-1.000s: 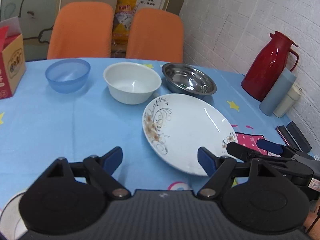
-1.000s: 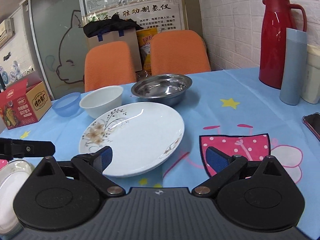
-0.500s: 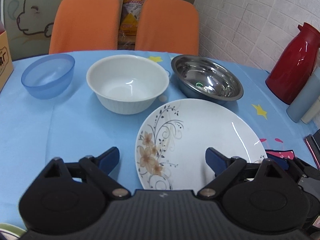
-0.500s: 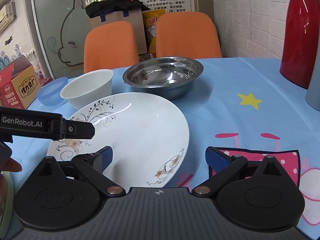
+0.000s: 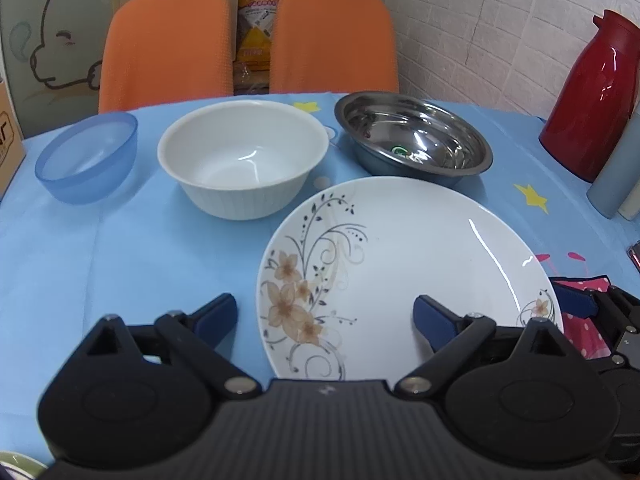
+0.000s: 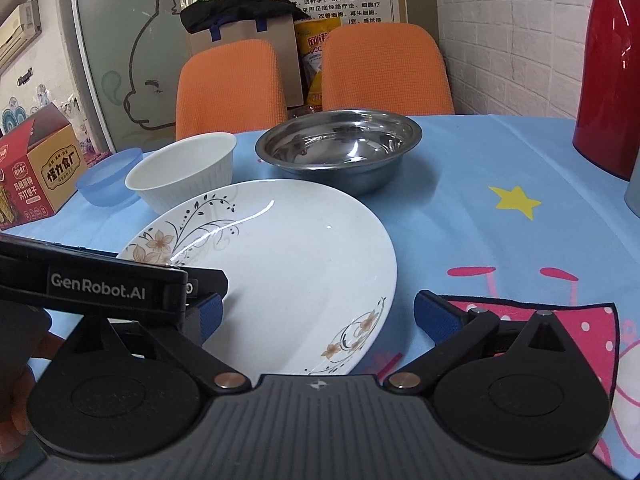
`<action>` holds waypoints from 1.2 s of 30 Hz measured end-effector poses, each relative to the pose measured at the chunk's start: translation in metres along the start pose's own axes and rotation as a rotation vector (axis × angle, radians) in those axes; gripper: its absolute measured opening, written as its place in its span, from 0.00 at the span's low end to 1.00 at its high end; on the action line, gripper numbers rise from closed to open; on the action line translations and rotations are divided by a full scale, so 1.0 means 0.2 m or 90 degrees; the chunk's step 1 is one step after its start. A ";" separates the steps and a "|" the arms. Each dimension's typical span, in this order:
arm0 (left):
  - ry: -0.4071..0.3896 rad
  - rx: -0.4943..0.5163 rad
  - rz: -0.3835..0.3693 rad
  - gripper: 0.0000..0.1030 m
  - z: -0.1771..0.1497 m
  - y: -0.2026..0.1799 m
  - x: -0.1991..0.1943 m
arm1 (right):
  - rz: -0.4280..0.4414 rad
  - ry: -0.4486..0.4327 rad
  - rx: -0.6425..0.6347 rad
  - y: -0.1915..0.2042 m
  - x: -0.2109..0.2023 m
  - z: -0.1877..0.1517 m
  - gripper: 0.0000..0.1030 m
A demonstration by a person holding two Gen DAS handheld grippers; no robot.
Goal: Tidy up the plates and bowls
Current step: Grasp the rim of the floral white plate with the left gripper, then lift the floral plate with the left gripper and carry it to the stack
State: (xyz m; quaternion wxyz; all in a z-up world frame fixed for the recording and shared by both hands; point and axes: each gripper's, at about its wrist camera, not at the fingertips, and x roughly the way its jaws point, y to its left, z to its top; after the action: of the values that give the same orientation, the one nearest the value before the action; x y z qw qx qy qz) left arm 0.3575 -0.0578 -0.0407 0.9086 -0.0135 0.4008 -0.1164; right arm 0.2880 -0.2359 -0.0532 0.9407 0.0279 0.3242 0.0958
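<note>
My left gripper (image 5: 324, 314) has just been opening and stands wide, one pad over the tablecloth (image 5: 120, 248), the other over the near part of the flowered plate (image 5: 420, 256), pressing nothing. My right gripper (image 6: 318, 312) gapes open too, straddling the plate's lower right rim. Above the plate in the left view sit the white bowl (image 5: 244, 160), steel bowl (image 5: 412, 136) and, at far left, the blue bowl (image 5: 88, 156).
</note>
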 end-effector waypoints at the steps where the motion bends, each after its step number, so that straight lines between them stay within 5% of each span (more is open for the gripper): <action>1: -0.002 0.003 0.004 0.92 0.00 0.00 0.00 | -0.004 0.003 -0.005 0.01 0.00 0.00 1.00; 16: -0.006 -0.006 0.023 0.91 -0.01 -0.01 0.01 | -0.002 0.002 -0.012 0.02 0.01 0.00 1.00; 18: -0.010 -0.004 0.029 0.88 -0.01 -0.02 0.01 | 0.001 0.002 -0.015 0.02 0.01 0.00 1.00; 20: -0.021 0.000 0.005 0.64 -0.02 -0.05 -0.01 | 0.001 0.000 -0.030 0.04 0.01 0.00 1.00; 36: -0.029 -0.019 -0.001 0.62 -0.14 -0.06 -0.25 | -0.033 -0.040 -0.036 0.15 -0.18 -0.09 1.00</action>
State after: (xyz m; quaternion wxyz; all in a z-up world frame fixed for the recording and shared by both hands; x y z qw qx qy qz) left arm 0.3021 -0.0564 -0.0225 0.9170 -0.0303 0.3820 -0.1108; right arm 0.2442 -0.2145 -0.0423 0.9529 -0.0042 0.2924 0.0799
